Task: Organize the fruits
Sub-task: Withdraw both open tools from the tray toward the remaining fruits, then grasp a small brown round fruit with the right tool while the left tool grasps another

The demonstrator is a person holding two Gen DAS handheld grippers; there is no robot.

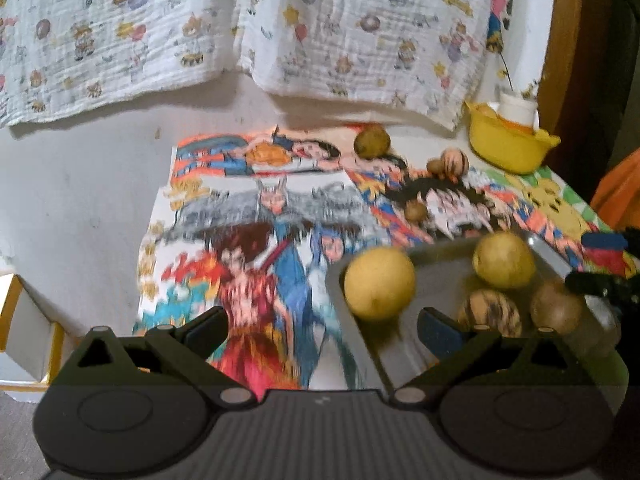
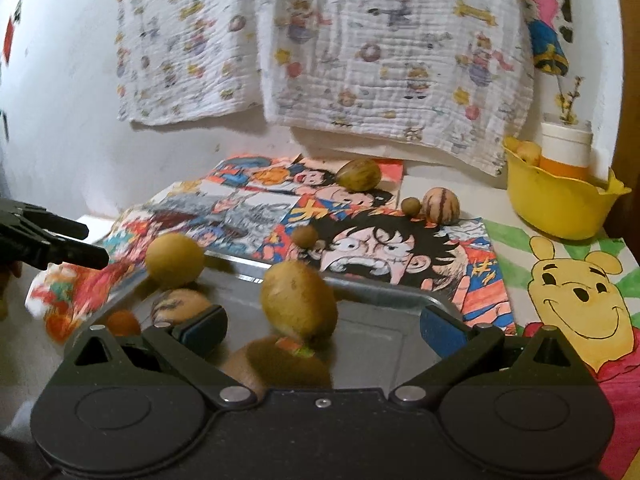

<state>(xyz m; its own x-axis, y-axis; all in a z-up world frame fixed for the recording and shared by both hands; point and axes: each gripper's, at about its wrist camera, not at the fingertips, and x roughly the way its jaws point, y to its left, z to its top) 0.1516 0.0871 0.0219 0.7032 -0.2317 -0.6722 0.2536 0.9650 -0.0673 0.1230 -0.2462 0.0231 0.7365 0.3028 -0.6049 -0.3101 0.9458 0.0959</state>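
White tabletop is covered with cartoon drawings point(image 2: 384, 248), backed by a patterned cloth point(image 2: 360, 52) on the wall. Both the left gripper point(image 1: 322, 330) and the right gripper point(image 2: 322, 330) are spread wide, with nothing held. Yellow fruits point(image 2: 298, 300) and striped ones are gathered in the metal tray point(image 2: 400, 294) at the near edge. A striped fruit point(image 2: 441, 205) and small brown ones are left on the drawings beside a yellow bowl point(image 2: 560, 208) at the far right edge.

Several fruits point(image 2: 298, 300) in tray point(image 2: 400, 292); loose fruits point(image 2: 440, 205) behind on posters point(image 2: 400, 248); bowl point(image 2: 560, 204) far right.
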